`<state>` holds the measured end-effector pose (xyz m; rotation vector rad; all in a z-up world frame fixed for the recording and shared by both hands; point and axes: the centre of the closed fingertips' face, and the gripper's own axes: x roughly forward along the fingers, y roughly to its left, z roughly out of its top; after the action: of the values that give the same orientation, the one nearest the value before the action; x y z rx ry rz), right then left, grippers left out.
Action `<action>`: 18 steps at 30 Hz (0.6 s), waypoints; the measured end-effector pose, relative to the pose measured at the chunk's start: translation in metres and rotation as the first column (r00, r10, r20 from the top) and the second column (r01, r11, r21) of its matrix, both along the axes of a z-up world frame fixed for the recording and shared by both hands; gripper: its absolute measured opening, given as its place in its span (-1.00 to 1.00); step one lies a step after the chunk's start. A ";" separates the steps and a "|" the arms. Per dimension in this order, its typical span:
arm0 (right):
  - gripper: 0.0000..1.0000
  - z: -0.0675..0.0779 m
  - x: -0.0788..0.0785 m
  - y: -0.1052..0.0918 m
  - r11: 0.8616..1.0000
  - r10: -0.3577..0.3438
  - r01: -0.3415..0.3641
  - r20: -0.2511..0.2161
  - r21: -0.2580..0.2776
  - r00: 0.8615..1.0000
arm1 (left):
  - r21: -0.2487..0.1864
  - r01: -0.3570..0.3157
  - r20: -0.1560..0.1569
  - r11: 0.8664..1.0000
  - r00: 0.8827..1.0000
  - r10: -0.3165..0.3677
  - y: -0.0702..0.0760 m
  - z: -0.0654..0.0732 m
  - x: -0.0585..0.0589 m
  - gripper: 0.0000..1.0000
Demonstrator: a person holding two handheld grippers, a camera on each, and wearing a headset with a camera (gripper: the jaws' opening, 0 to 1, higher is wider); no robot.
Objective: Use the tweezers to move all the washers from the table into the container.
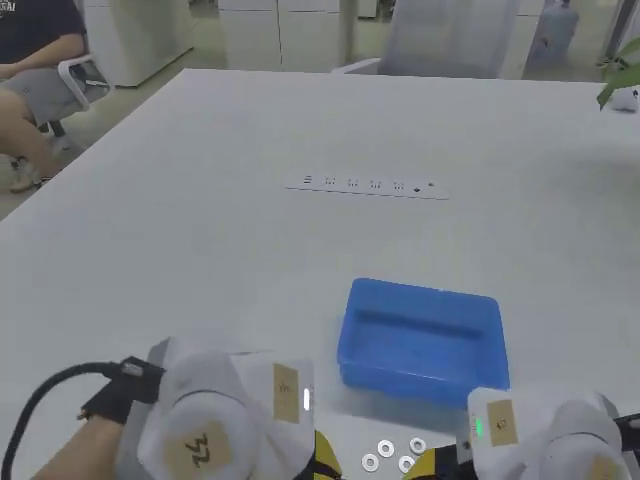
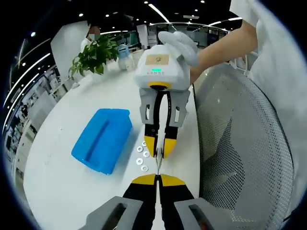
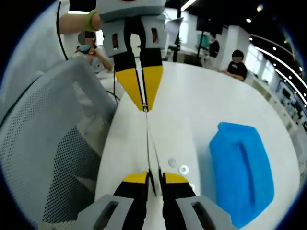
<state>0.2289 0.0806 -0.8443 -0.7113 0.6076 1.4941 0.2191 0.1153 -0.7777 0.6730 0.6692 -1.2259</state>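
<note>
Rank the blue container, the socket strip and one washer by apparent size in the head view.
Largest: blue container.
Next: socket strip, long but thin; it lies farther off, so its true size is unsure.
Smallest: washer, though nearest the camera.

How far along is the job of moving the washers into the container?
Nothing looks done: the blue container shows no washer inside. In hand: the left tongs and right tongs both pinch the tweezers between them. To do: the washers all lie on the table.
</note>
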 end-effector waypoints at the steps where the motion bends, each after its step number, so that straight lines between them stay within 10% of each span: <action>1: -0.87 0.001 0.002 0.004 1.000 -0.007 0.007 0.004 0.014 1.000 | -0.002 0.002 0.004 1.000 1.000 -0.002 0.000 0.004 0.001 -1.00; 9: -0.85 0.016 0.016 0.028 0.982 -0.101 0.109 -0.057 0.154 0.993 | 0.028 0.038 0.042 0.999 0.998 -0.039 -0.003 0.031 0.016 -1.00; 18: -0.83 0.004 0.020 0.027 0.984 -0.112 0.120 -0.063 0.135 0.992 | 0.055 0.072 0.005 0.996 0.997 -0.072 -0.013 0.026 0.026 -1.00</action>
<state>0.2485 0.1071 -0.8402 -0.5201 0.5713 1.4363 0.2454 0.1022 -0.7518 0.7525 0.6794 -1.2746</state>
